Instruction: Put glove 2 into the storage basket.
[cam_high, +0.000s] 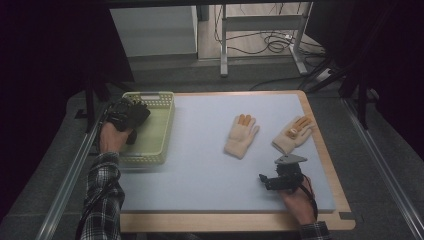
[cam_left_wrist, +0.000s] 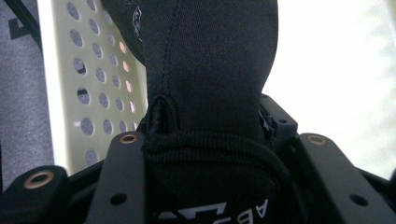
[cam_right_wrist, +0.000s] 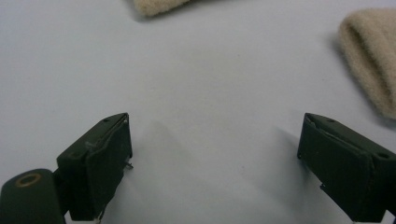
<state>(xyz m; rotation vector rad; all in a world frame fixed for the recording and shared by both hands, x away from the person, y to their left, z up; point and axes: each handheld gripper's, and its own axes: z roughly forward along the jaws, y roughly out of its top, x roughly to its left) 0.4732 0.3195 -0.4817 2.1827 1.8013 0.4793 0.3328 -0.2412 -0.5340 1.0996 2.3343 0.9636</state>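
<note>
Black glove (cam_left_wrist: 210, 93) clamped in left tongs (cam_high: 131, 114) over basket (cam_high: 162, 130); lower it well inside before release. Right tongs (cam_right_wrist: 215, 154) gape idle above table (cam_right_wrist: 210, 84).

The table's grey mat (cam_high: 200, 165) bears a basket (cam_high: 162, 120) and two, seemingly woollen, gloves (cam_high: 242, 136).

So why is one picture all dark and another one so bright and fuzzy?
High view: the room around the table is dim, only the pale mat is lit. Left gripper view: the black glove sits so near the camera that it darkens the frame, and the basket floor behind glares white. Right gripper view: the beige gloves look soft, slightly out of focus.
</note>
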